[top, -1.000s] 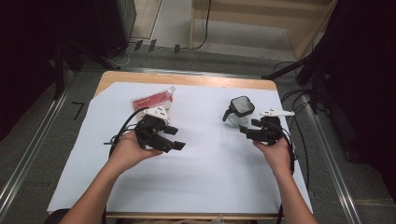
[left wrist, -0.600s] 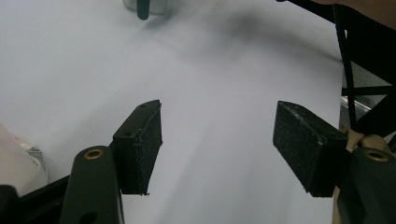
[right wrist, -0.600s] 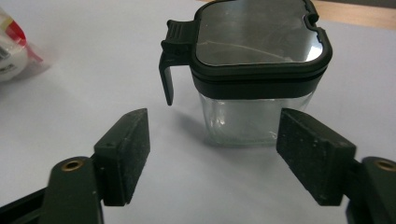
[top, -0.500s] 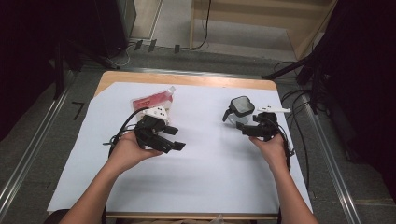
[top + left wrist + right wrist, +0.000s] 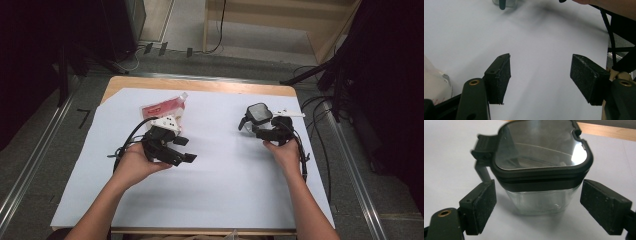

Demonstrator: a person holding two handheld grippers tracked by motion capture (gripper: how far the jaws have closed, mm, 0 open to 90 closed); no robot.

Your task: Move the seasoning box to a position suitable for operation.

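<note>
Nearest you, at the lower left of the high view, your left gripper rests low over the white sheet with its 2 jaws spread and nothing between them; its own view shows only bare paper past the black pads. It looks parked there, out of the way and ready to help once needed.

Further up, right of centre, your right gripper faces the glass container, which stands upright on the sheet under a black-rimmed lid with a side latch. In the right gripper view the container sits between the 2 pads with a gap on each side. The jaws have just been opening and now stand wide, not pressing the glass. That spread likely serves to straddle the body below the lid rim.

Farthest, at the upper left, a red pouch lies flat just behind your left gripper.
</note>
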